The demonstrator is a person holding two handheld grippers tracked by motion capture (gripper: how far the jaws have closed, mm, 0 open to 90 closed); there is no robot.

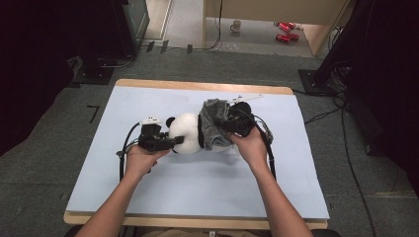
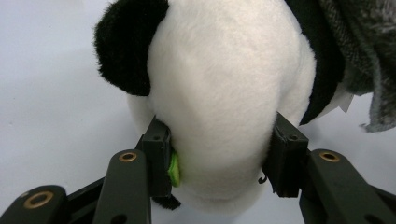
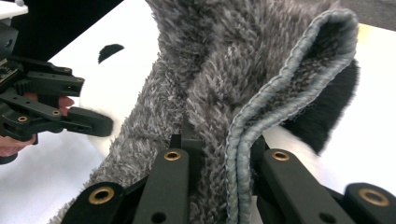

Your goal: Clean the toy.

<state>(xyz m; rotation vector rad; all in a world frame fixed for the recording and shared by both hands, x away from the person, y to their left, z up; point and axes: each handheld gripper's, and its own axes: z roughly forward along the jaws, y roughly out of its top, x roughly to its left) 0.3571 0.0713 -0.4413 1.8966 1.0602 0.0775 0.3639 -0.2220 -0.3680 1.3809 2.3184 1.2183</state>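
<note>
1. The worktop (image 1: 148, 192) is a wooden board under a pale blue sheet; bare wood shows along its far and near edges.
2. Grey carpet (image 1: 44, 148) covers the floor around it.
3. Beyond the far edge, a lighter floor strip (image 1: 247, 34) runs beneath a light wooden panel (image 1: 276, 9).
4. A mug (image 1: 236, 25) and two red cans (image 1: 285, 30) lie on that strip.
5. Dark equipment (image 1: 123, 24) stands at the far left, and a black stand (image 1: 341, 44) at the far right.
6. Black cables (image 1: 346, 138) trail over the carpet on the right.
7. Both side edges of the room are in deep shadow.
</note>
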